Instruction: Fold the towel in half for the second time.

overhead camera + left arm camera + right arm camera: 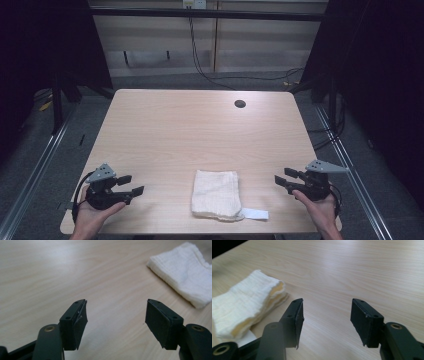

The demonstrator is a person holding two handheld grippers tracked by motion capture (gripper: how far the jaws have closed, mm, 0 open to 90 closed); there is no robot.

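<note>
The folded white towel lies near the front edge of the counter, between the left claw and the right claw, both wide apart and empty. It looks light, soft and floppy; a pinch at a stacked corner should hold best. The pale wood is smooth. Beyond lie grey floor and cables.

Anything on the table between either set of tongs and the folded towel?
Nothing visible. The folded white towel lies near the front edge of the table, with bare wood on both sides. The left tongs and right tongs flank it, both open and empty, apart from it.
</note>
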